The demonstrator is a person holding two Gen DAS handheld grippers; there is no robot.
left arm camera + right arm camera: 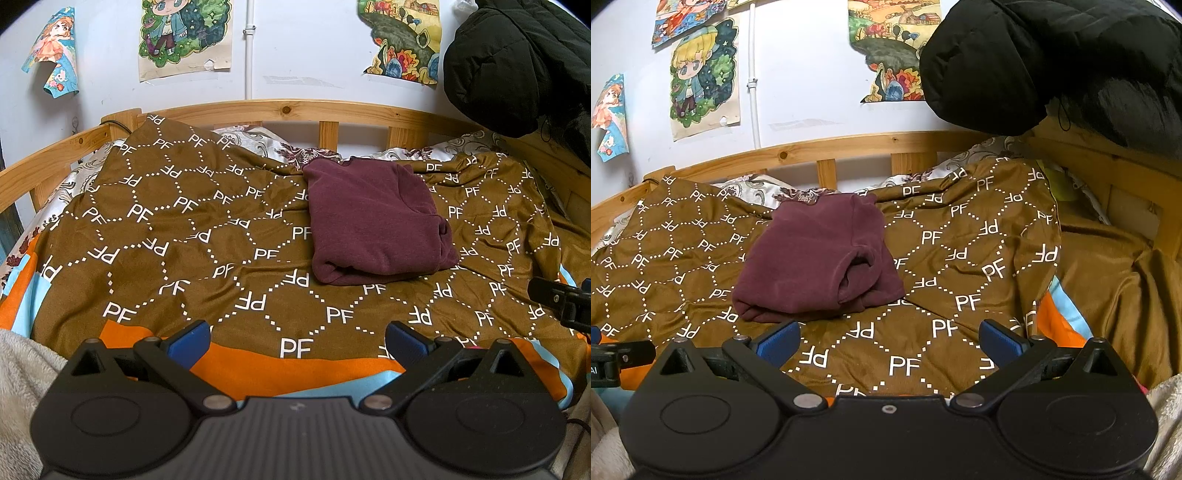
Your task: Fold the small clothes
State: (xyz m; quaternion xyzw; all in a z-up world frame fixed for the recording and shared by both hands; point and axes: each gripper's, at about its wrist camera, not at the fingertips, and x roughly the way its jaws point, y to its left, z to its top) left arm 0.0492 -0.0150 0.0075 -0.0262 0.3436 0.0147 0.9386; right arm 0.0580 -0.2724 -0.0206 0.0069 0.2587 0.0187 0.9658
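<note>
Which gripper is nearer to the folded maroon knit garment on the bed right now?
Right, though only slightly. The folded maroon knit garment lies just ahead and left of the open right gripper. From the open left gripper, it sits farther ahead and to the right.

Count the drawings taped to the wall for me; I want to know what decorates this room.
3. An orange-haired figure at far left, a blond character on green left of the pipe, and a landscape beside the black jacket, which may hide more.

We read the white letters "PF", repeated between dotted hexagons, all over the brown blanket point(207, 236) point(945, 258).
</note>
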